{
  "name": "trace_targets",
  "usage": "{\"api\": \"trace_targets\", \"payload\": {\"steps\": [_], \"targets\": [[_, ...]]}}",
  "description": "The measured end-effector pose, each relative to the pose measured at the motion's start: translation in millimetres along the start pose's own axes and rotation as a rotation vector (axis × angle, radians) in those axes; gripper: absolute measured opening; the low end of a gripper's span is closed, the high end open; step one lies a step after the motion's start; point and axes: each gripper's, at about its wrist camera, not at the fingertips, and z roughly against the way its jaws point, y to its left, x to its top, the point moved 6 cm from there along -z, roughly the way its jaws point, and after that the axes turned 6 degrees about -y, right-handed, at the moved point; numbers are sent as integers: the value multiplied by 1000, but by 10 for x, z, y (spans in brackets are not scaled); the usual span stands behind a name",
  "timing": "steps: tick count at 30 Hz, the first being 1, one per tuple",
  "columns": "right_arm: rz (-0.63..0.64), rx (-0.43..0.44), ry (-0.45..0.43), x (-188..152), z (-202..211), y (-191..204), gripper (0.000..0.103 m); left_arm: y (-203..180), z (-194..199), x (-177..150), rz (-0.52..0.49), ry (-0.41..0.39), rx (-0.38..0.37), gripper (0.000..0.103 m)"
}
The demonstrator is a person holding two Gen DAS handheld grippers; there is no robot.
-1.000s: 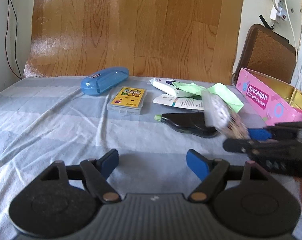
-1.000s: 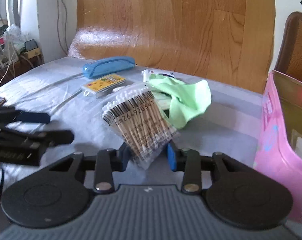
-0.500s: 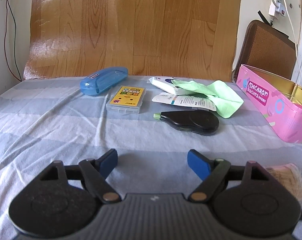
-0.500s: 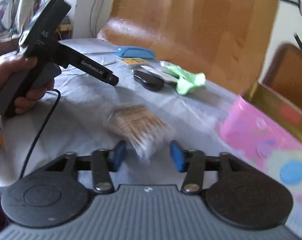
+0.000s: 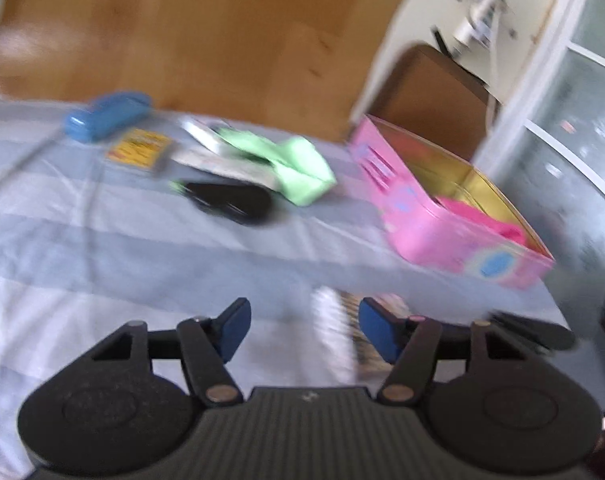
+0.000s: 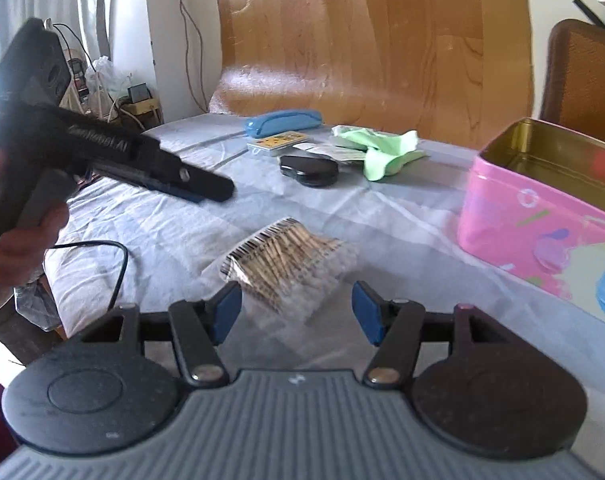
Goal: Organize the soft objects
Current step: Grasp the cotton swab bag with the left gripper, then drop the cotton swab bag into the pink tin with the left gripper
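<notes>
A clear pack of cotton swabs (image 6: 290, 264) lies on the blue striped sheet, just ahead of my right gripper (image 6: 296, 312). Its jaws are opening and the pads stand clear of the pack. My left gripper (image 5: 302, 330) hovers over the same swab pack (image 5: 338, 320), which lies blurred between its blue pads, nearer the right one. Its jaws are closing, and the pads do not press on the pack. In the right wrist view a hand holds the left gripper (image 6: 210, 190) above the sheet. A green cloth (image 5: 298, 168) (image 6: 386, 152) lies crumpled at the back.
An open pink tin (image 5: 434, 224) (image 6: 514, 216) stands to the right with a pink cloth (image 5: 482, 216) inside. A blue case (image 6: 282, 122), a yellow card box (image 6: 280, 142), a black tape dispenser (image 6: 308, 168) and white packets lie at the back. A wooden board stands behind.
My right gripper carried the swab pack toward the near side, set it on the sheet and opened. My left gripper swung right over the pack and its jaws narrowed.
</notes>
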Motion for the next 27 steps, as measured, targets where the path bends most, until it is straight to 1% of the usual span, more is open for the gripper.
{"api": "trace_targets", "payload": {"steps": [2, 4, 5, 6, 7, 8, 10, 12, 13, 16, 17, 20, 23, 27], "targets": [[5, 8, 17, 2, -78, -2, 64, -89, -104, -71, 18, 37, -41, 61], [15, 7, 36, -30, -141, -31, 65, -166, -235, -158, 21, 75, -60, 61], [19, 6, 29, -38, -155, -34, 63, -200, -283, -201, 16, 83, -55, 61], [24, 3, 24, -44, -153, -40, 60, -246, -287, -220, -7, 60, -45, 60], [32, -4, 18, -43, -146, -43, 52, -291, -294, -233, -22, 61, -46, 60], [32, -8, 10, -42, -134, -48, 51, -326, -297, -227, -27, 57, -45, 60], [10, -22, -19, -26, -68, -93, 51, -360, -274, -147, -22, 46, -68, 60], [-1, -43, -64, 39, 27, -127, 50, -444, -221, -10, -29, 13, -106, 59], [0, -59, -96, 94, 94, -155, 50, -527, -186, 83, -46, -16, -128, 59], [9, -125, -198, 312, 317, -302, 50, -793, -160, 354, -108, -86, -183, 59], [9, -153, -225, 374, 384, -371, 50, -901, -192, 433, -126, -97, -195, 59], [6, -243, -274, 507, 517, -644, 50, -1233, -408, 669, -183, -124, -239, 59], [-18, -332, -283, 552, 587, -959, 50, -1514, -762, 803, -217, -113, -265, 59], [-58, -438, -255, 512, 569, -1388, 50, -1820, -1299, 861, -256, -74, -264, 59]]}}
